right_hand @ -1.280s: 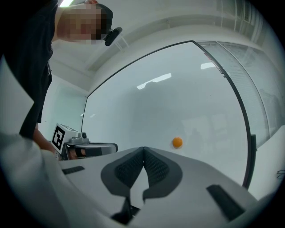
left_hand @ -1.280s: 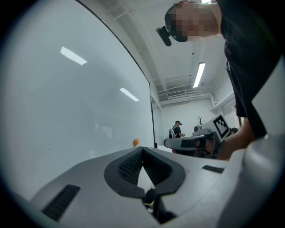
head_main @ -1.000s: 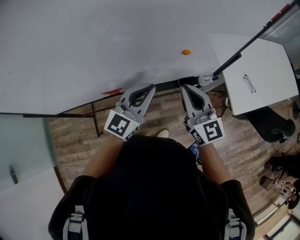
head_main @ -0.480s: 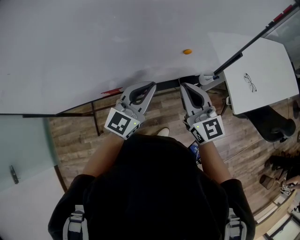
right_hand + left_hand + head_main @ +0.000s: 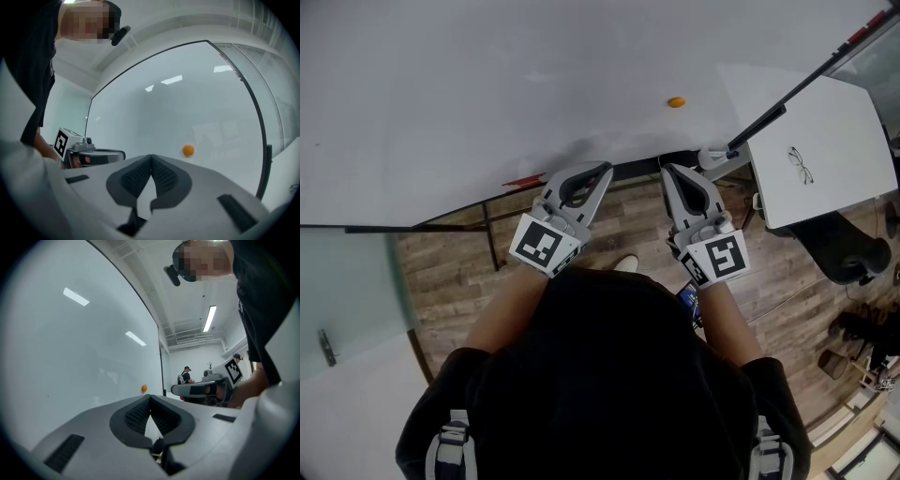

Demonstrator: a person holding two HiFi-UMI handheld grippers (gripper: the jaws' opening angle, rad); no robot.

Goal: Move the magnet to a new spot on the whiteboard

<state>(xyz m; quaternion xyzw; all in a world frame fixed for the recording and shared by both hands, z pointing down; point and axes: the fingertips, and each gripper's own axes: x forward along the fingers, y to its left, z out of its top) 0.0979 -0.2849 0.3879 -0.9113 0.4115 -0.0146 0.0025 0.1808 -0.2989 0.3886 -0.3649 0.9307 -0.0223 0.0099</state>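
at the far left of the head view we see a pale glass panel (image 5: 347, 281) above a wooden floor (image 5: 450, 272). the whiteboard (image 5: 487, 94) fills the upper part of that view. a small red item (image 5: 523, 184) sits at its lower edge, too small for us to identify.

just right of that item we hold the left gripper (image 5: 602, 172), aimed at the board, with its marker cube (image 5: 546, 248) nearest to us. its jaws are pressed together tip to tip, and its own view shows nothing between them.

beside it, a little apart, we hold the right gripper (image 5: 668, 173), which also faces the board, with its marker cube (image 5: 719, 261) at the wrist end. its jaws are likewise closed on each other and empty.

the magnet (image 5: 675, 102), a small orange disc, sits on the whiteboard. in the head view it is above the right gripper's tips, clear of both grippers and close to the board's right edge. in the right gripper view it appears just above and to the right of the closed tips.

further right stands a white table (image 5: 853, 122) with a pair of glasses (image 5: 800, 167) lying on it. a black chair (image 5: 848, 253) is below the table in the picture.
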